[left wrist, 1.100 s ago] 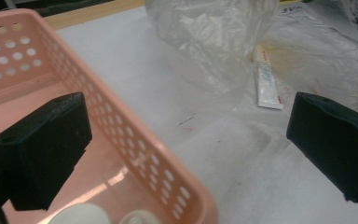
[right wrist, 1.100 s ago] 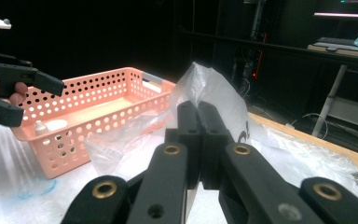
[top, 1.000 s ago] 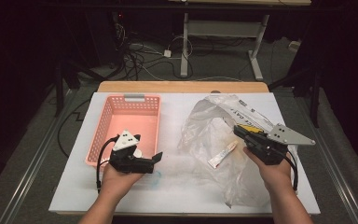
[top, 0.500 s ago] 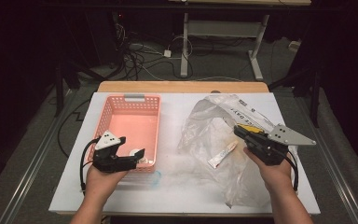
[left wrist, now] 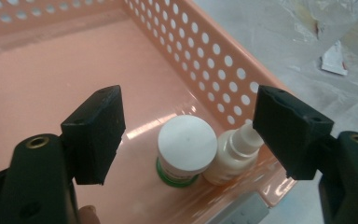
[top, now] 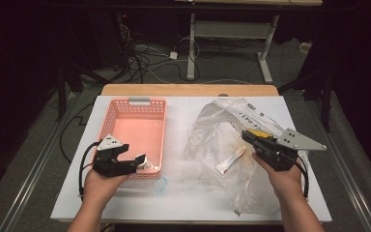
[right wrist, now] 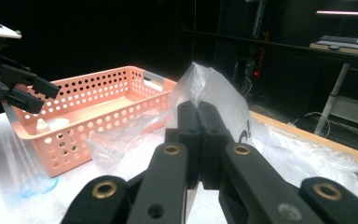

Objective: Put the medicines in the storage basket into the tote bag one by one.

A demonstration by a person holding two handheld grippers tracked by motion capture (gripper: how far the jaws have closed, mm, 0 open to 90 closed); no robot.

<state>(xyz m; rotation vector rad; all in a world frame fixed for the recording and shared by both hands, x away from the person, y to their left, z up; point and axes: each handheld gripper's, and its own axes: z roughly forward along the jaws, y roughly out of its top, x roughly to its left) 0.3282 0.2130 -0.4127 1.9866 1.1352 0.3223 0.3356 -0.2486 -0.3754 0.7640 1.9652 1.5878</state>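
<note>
Left gripper (top: pixel 137 162) shifted right, above basket's (left wrist: pixel 205 51) jar (left wrist: pixel 187 145)

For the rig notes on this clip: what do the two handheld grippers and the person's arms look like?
Both grippers are black, each with two blocky black jaws and brass-coloured rivets at the joints. The left gripper carries a small whitish three-cornered plate and a looping black cable. The right gripper has a larger grey three-cornered plate, a yellow patch on top, and a black cable beside the wrist. The forearms are bare, with no sleeves in view.

White-capped jar (left wrist: pixel 187 148) and small bottle (left wrist: pixel 233 156) crowd the basket's (left wrist: pixel 223 70) near corner; elsewhere its floor lies bare
</note>
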